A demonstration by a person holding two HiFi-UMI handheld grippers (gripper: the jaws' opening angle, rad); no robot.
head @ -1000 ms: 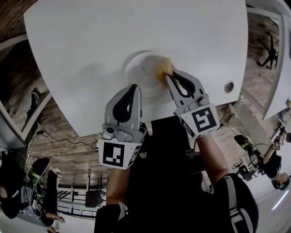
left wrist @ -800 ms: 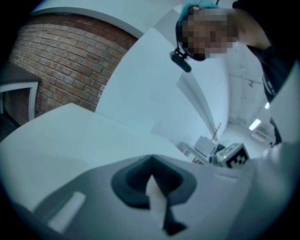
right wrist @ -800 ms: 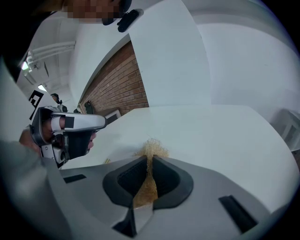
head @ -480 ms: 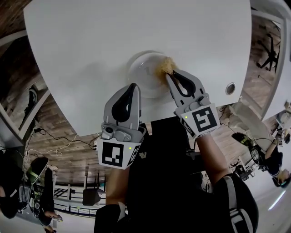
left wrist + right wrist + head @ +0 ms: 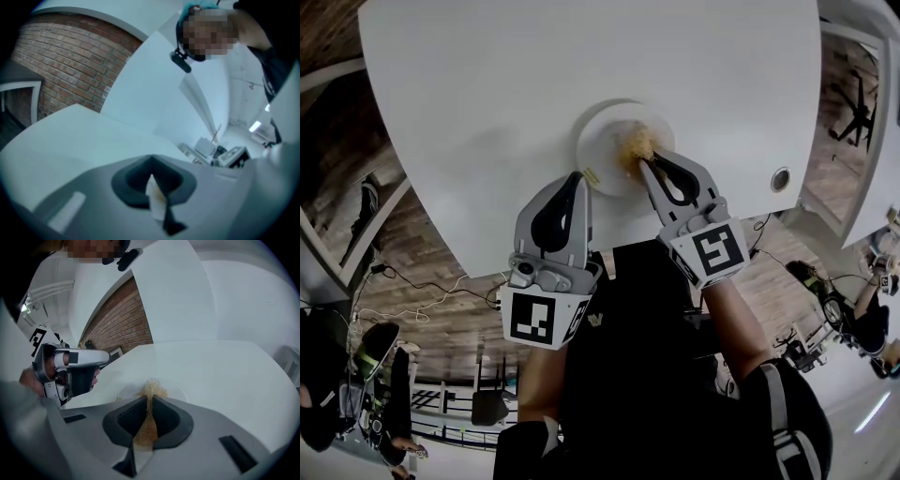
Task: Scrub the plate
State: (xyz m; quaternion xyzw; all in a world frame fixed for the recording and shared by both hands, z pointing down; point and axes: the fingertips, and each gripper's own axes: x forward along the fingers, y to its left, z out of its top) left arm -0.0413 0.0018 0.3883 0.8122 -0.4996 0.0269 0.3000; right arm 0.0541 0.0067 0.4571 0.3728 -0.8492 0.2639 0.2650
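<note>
A white plate (image 5: 606, 131) lies on the white table (image 5: 469, 103) near its front edge. My right gripper (image 5: 643, 161) is shut on a yellowish fibrous scrubber (image 5: 636, 143), which rests on the plate's middle. In the right gripper view the scrubber (image 5: 151, 391) sticks out between the jaws onto the faint plate (image 5: 180, 392). My left gripper (image 5: 578, 178) is at the plate's near-left rim. In the left gripper view its jaws are closed on a thin white edge, the plate's rim (image 5: 155, 198). The left gripper (image 5: 70, 365) also shows in the right gripper view.
A round metal grommet (image 5: 781, 178) sits in the table at the right, near the front edge. Wooden floor with cables (image 5: 422, 300) lies below the table. A brick wall (image 5: 65, 61) stands behind the table.
The plate has shifted to the right relative to the scrubber, which now lies on its middle instead of its right rim. Both grippers stay closed.
</note>
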